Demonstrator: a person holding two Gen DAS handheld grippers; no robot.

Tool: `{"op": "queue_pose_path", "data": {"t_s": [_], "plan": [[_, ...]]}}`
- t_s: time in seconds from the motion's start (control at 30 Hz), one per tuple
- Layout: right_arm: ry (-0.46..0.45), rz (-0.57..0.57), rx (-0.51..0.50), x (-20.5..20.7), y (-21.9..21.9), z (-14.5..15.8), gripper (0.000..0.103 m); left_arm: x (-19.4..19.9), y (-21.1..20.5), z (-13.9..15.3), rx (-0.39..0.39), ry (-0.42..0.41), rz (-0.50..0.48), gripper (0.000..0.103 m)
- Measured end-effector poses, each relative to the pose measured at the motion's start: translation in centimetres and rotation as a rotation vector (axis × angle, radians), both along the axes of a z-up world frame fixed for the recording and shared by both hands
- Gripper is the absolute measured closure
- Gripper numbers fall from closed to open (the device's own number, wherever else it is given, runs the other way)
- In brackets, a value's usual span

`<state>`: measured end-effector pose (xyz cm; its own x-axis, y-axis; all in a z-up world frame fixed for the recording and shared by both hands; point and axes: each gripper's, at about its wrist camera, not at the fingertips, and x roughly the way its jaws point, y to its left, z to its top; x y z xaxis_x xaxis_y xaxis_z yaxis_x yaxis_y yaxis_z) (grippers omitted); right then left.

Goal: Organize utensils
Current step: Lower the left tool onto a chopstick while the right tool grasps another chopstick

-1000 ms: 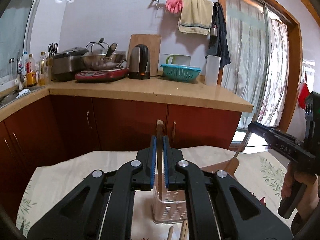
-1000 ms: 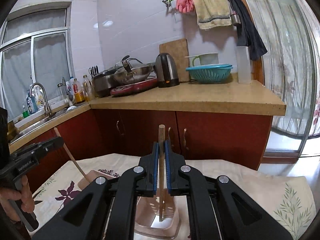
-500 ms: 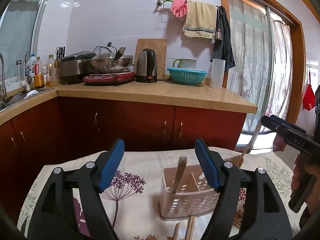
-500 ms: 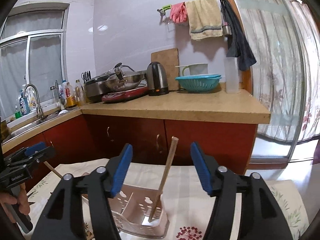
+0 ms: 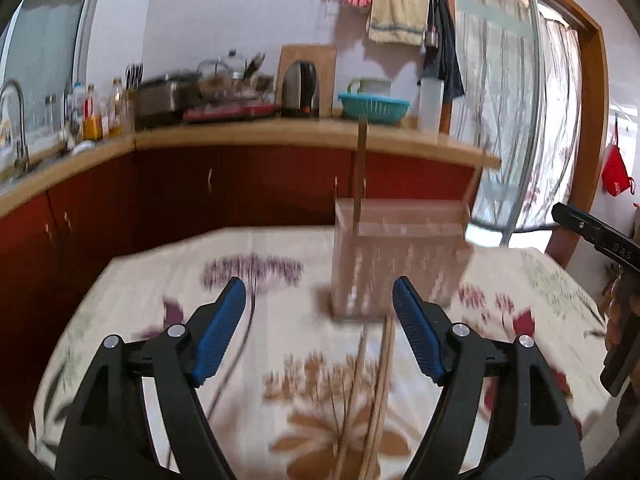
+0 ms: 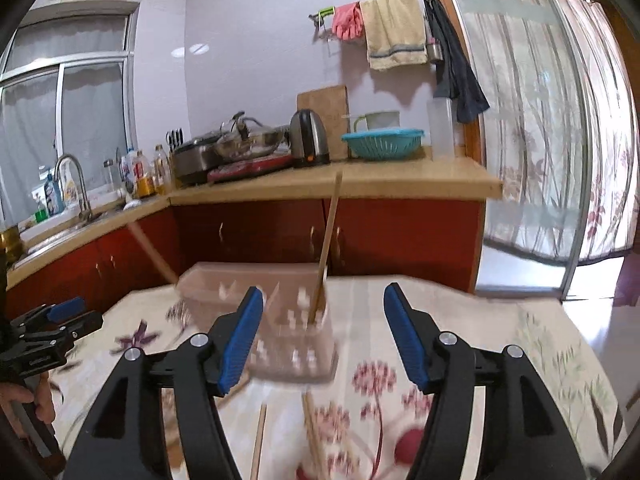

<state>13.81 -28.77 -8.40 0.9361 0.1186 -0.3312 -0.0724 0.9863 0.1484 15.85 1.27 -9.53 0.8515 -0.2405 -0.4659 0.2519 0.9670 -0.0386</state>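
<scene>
A pale perforated utensil holder [image 5: 400, 256] stands on the flowered tablecloth [image 5: 280, 264]. It also shows in the right wrist view [image 6: 288, 320]. A wooden utensil [image 5: 359, 168] stands upright in it, and the right wrist view shows a wooden handle [image 6: 326, 248] leaning in it, with another handle [image 6: 150, 250] sticking out at its left. Wooden chopsticks [image 5: 376, 392] lie on the cloth in front of the holder. My left gripper [image 5: 316, 332] is open and empty, just short of the holder. My right gripper [image 6: 320, 336] is open and empty, near the holder.
A kitchen counter [image 6: 360, 184] with red cabinets runs behind the table, carrying a kettle [image 6: 308, 144], a teal colander [image 6: 382, 142] and pans. A sink [image 6: 68, 216] is at the left. A curtained glass door [image 6: 540, 140] is at the right.
Both grippers opened and let go of the wooden utensils, which now stand in the holder. Both have since drawn back and tilted down towards the table.
</scene>
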Motion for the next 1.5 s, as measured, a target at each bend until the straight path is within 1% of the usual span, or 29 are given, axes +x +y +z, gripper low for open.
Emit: {"op": "queue_pose_path", "data": {"t_s": [0.17,0.2,0.3,0.4,0.43,0.5,0.53,0.63,0.67,0.7,0.77,0.83,0.87,0.93,0.97,1.0,1.03,1.13,1.27,1.33,1.4,1.5], "plan": [[0.024,0.007,-0.017,-3.5,0.4,-3.6,0.041,-3.6,0.8,-3.6,0.028,0.061,0.009,0.032],[0.035,0.012,-0.017,-4.0,0.4,-4.4,0.041,-4.1,1.0,-4.2,0.039,0.071,0.008,0.035],[0.076,0.015,-0.015,-5.2,0.4,-6.5,0.041,-5.8,1.3,-6.3,0.073,0.107,0.011,0.04],[0.12,0.021,-0.006,-6.3,0.3,-8.3,0.041,-7.0,1.8,-8.4,0.083,0.155,0.014,0.046],[0.125,0.023,-0.004,-6.7,0.4,-8.6,0.041,-7.3,2.0,-9.3,0.084,0.171,0.018,0.047],[0.138,0.033,-0.007,-7.5,0.8,-9.4,0.041,-7.7,2.3,-10.2,0.085,0.192,0.024,0.053],[0.141,0.038,-0.012,-7.8,0.9,-9.7,0.041,-7.9,2.5,-10.6,0.083,0.202,0.027,0.054],[0.141,0.047,-0.02,-8.8,1.1,-10.5,0.041,-8.5,2.5,-11.2,0.083,0.203,0.027,0.055],[0.144,0.048,-0.019,-8.9,1.2,-10.7,0.041,-8.6,2.4,-11.4,0.086,0.205,0.024,0.056],[0.149,0.047,-0.016,-9.0,1.1,-11.0,0.041,-8.7,2.3,-11.5,0.086,0.209,0.017,0.061],[0.157,0.045,-0.01,-9.1,1.0,-11.3,0.041,-8.8,2.1,-11.5,0.092,0.203,0.004,0.062],[0.163,0.044,-0.009,-9.3,1.0,-11.6,0.041,-8.7,1.8,-11.6,0.1,0.212,-0.005,0.065],[0.164,0.044,-0.01,-9.4,1.0,-11.7,0.041,-8.7,1.7,-11.7,0.098,0.219,-0.007,0.068],[0.164,0.043,-0.007,-9.4,0.9,-11.7,0.041,-8.4,1.7,-11.9,0.086,0.236,-0.009,0.07],[0.164,0.043,-0.007,-9.5,0.9,-11.8,0.041,-8.2,1.7,-12.1,0.082,0.242,-0.007,0.073],[0.162,0.043,-0.007,-9.5,0.9,-11.8,0.041,-8.1,1.6,-12.3,0.08,0.252,-0.008,0.079],[0.161,0.043,-0.007,-9.5,0.9,-11.8,0.041,-8.0,1.5,-12.5,0.08,0.258,-0.007,0.08],[0.156,0.041,-0.006,-9.6,0.8,-11.8,0.041,-8.2,1.4,-12.7,0.088,0.256,0.007,0.081],[0.158,0.036,-0.004,-9.7,0.6,-11.9,0.041,-8.7,1.3,-12.8,0.096,0.247,0.015,0.091],[0.163,0.033,-0.004,-9.7,0.5,-12.1,0.041,-9.0,1.4,-12.8,0.085,0.242,0.011,0.093],[0.168,0.031,-0.003,-9.8,0.5,-12.3,0.042,-9.3,1.2,-12.9,0.092,0.233,0.012,0.096],[0.177,0.033,-0.002,-10.0,0.3,-12.6,0.045,-9.6,1.0,-12.9,0.102,0.225,0.015,0.096]]}}
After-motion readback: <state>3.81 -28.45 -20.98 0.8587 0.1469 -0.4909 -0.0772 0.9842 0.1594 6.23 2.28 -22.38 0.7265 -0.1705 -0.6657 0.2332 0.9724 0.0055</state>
